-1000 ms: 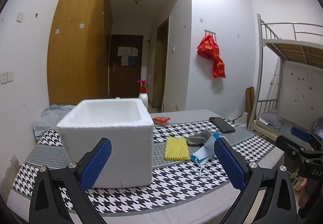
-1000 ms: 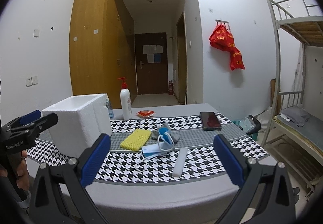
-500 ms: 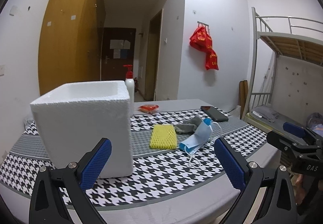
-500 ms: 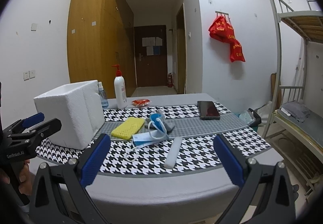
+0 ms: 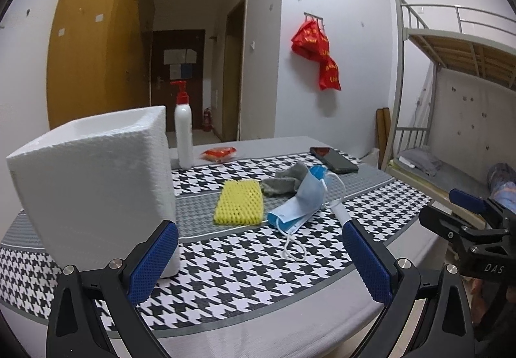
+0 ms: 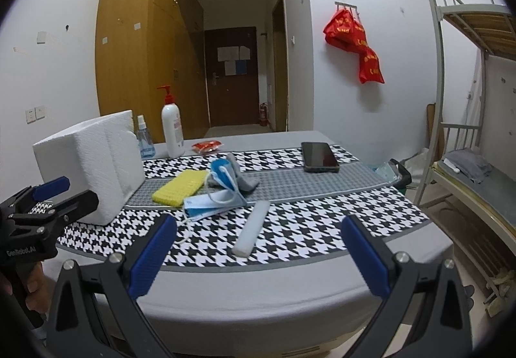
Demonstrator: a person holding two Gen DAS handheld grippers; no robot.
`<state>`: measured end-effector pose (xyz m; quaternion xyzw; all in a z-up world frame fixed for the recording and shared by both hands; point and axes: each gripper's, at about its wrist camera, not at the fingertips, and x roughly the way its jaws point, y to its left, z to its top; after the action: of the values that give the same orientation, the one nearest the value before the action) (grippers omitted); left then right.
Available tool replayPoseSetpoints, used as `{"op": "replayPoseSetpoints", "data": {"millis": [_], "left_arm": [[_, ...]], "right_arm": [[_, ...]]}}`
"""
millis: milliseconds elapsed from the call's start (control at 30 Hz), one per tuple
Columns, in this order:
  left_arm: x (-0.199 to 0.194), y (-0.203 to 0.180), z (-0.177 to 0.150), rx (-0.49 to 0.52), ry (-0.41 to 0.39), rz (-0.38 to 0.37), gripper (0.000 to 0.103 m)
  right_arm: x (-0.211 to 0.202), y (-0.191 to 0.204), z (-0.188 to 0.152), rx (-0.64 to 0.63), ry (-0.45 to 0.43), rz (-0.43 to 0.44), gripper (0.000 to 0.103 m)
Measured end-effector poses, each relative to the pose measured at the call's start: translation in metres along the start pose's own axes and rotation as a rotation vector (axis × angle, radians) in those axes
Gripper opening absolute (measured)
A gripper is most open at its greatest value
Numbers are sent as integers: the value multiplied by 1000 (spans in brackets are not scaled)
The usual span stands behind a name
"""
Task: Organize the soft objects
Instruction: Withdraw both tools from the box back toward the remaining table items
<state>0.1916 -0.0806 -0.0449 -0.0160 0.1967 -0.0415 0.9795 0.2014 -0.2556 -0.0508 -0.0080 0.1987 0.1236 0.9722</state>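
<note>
We see our right gripper (image 6: pixel 258 251) with fingers (image 6: pixel 151 253) spread wide above the bench (image 6: pixel 290 287), facing a blue mask (image 6: pixel 213 200), yellow sponge (image 6: pixel 180 187) and white foam box (image 6: pixel 93 164).

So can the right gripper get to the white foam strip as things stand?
Probably yes. The right gripper is open and the white foam strip lies alone on the table, straight ahead between its fingers, with nothing in between.
</note>
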Motion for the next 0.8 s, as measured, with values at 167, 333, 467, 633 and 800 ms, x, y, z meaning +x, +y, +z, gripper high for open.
{"op": "replayPoseSetpoints", "data": {"millis": [167,333,467,633,800], "left_arm": [[10,-7,1,13,24,-6,102],[19,-16,6,42,29,-17,102],[28,-25,12,58,36,-52,102],[40,-35,17,83,45,-71,102],[57,-37,23,75,89,-108,102]], "right_arm": [[12,-10,-3,9,25,7,103],[21,-16,-6,9,46,11,103],[26,-22,-6,13,58,16,103],[32,-30,-7,16,70,11,103],[36,-41,-8,31,74,-6,103]]}}
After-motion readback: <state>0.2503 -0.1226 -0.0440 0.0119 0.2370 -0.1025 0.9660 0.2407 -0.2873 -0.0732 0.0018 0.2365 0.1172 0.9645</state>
